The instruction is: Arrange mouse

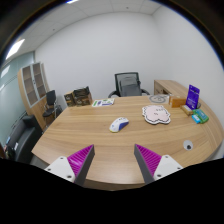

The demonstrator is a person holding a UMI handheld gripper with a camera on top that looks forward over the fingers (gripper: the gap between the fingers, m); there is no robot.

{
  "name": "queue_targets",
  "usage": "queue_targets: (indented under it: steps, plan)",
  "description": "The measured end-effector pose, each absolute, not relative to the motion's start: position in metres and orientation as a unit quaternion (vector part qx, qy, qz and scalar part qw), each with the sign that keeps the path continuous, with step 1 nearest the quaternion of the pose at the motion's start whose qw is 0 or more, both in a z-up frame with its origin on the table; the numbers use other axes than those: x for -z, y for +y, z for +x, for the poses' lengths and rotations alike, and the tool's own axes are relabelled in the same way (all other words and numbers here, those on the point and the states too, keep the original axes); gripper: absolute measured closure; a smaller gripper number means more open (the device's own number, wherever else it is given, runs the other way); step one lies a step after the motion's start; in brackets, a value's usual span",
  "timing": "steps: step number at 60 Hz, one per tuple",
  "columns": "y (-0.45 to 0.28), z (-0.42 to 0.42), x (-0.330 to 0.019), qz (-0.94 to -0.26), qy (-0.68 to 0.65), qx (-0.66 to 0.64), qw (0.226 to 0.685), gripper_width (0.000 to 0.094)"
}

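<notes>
The gripper point(113, 160) hung wide open and empty above the table point(95, 140); the mouse point(119, 125) lay beyond its fingers, just beside a patterned mat point(156, 114), untouched.

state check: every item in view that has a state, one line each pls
gripper: fingers open, nothing between them, held above the near table edge
mouse: resting on the table, beyond the fingers, untouched
mouse pad: lying flat on the table, right of the mouse, nothing on it
office chair: upright at the far side of the table, unoccupied
purple box: standing upright on the table
</notes>
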State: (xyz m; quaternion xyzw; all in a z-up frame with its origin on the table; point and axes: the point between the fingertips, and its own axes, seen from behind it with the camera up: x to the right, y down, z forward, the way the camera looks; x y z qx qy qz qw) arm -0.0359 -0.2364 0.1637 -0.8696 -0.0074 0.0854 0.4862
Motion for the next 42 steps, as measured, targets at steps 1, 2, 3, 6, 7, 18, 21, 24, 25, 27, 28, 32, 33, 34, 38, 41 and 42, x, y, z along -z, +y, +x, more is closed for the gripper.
queue_targets:
  steps: [1,2,3,6,7,18,21,24,25,27,28,32,33,34,38,41,42]
  plan:
    - [-0.234,-0.040,-0.163,-0.868,-0.010,-0.085,0.489,0.0104]
    - [-0.233,-0.042,-0.162,-0.867,-0.012,-0.084,0.491,0.0104]
    - [-0.232,-0.043,-0.161,-0.867,-0.011,-0.081,0.492,0.0106]
    - [-0.227,-0.042,-0.156,-0.868,-0.008,-0.073,0.491,0.0101]
    - [-0.226,-0.043,-0.154,-0.869,-0.006,-0.071,0.490,0.0102]
    - [-0.178,-0.051,-0.111,-0.875,0.005,-0.071,0.478,0.0103]
    - [-0.155,-0.055,-0.095,-0.877,0.005,-0.073,0.475,0.0105]
    - [-0.131,-0.059,-0.077,-0.881,0.003,-0.077,0.468,0.0107]
    - [-0.123,-0.061,-0.071,-0.882,0.002,-0.078,0.464,0.0106]
    - [-0.107,-0.063,-0.060,-0.886,-0.001,-0.080,0.457,0.0105]
    - [-0.100,-0.065,-0.055,-0.887,-0.002,-0.082,0.454,0.0104]
    - [-0.064,-0.075,-0.040,-0.890,-0.009,-0.093,0.447,0.0105]
    - [-0.055,-0.077,-0.036,-0.891,-0.008,-0.095,0.444,0.0105]
    - [-0.045,-0.080,-0.031,-0.892,-0.008,-0.098,0.442,0.0107]
    - [0.029,-0.093,0.000,-0.895,-0.012,-0.117,0.430,0.0107]
    - [0.048,-0.092,0.007,-0.894,-0.023,-0.122,0.430,0.0108]
    - [0.053,-0.095,0.004,-0.893,-0.025,-0.120,0.433,0.0107]
